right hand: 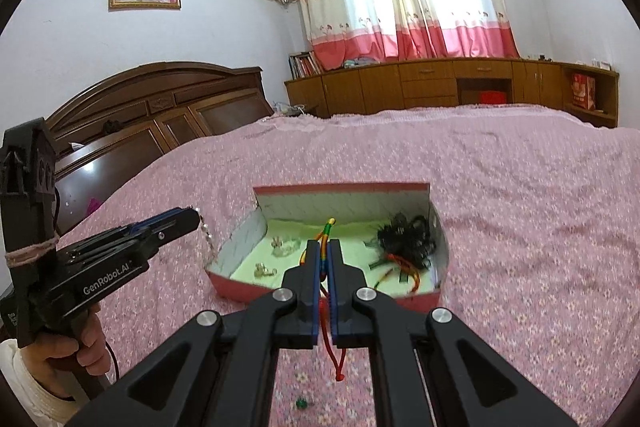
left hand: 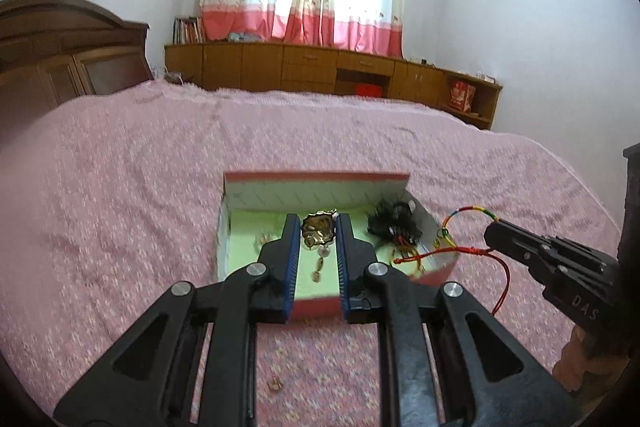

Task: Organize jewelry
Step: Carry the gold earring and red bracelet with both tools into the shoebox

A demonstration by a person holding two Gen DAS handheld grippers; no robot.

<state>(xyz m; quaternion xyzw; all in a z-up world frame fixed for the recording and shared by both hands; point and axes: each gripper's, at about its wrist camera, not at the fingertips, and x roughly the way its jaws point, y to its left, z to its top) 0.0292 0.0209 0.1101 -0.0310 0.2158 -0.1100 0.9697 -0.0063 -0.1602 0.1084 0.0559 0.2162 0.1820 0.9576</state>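
Note:
An open red box (left hand: 436,269) with a pale green floor lies on the pink bedspread, its lid flap upright at the back. My left gripper (left hand: 318,221) hovers over the box, shut on a gold pendant (left hand: 318,233) whose chain (right hand: 206,233) dangles from the tips. From the right wrist view the left gripper (right hand: 195,219) is left of the box. My right gripper (right hand: 325,245) is shut on a multicoloured braided cord bracelet (right hand: 328,227); its red tail (right hand: 335,359) hangs below. In the left wrist view the right gripper (left hand: 489,230) holds that bracelet (left hand: 460,223) just past the box's right wall.
Inside the box (right hand: 438,259) lie a black tangled piece (right hand: 404,239) with coloured cords and several small trinkets (right hand: 285,245). A small gold item (left hand: 276,383) and a green bead (right hand: 301,403) rest on the bedspread (left hand: 120,207) near me. A hand (right hand: 60,351) holds the left gripper.

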